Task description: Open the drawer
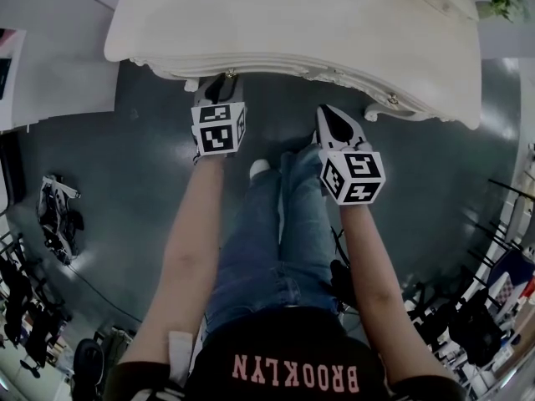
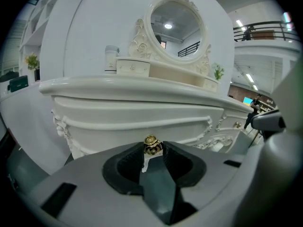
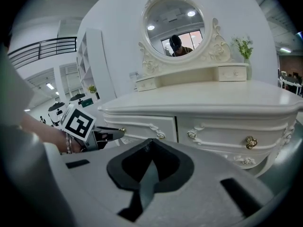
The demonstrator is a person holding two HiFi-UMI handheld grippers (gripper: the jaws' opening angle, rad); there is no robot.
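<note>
From the head view, we stand at the white table [image 1: 292, 23] looking steeply down. The left hand-held gripper [image 1: 227, 86] is pushed in under the overhanging top, with its tips at a gold knob [image 1: 230, 74]. The right hand-held gripper [image 1: 328, 117] hangs lower and to the side of it, near the table but touching nothing.

In the left gripper view, the drawer [image 2: 118, 136] stands straight ahead of the jaws, and its knob sits right at their tips. The two black pads [image 2: 137, 151] lie against either side of the knob, so we read the left hand-held gripper as clamped on it. Nothing else is between the jaws.

In the right gripper view, the jaws are drawn together at their tips with nothing between them. Off to that gripper's left we see the left one, with its marker cube [image 3: 78, 122], holding the knob at the drawer front. That front looks about flush with the neighbouring front, which carries its own gold knob [image 3: 251, 142], so we judge the drawer to be still shut, or very nearly so.

By our reckoning the grasp is made and the pull has not yet begun. The next move calls for drawing the left hand straight back along the drawer's run, level and without twisting. The grip must stay firm, because the small round knob could slip from the pads. The right hand-held gripper need only keep clear.
</note>
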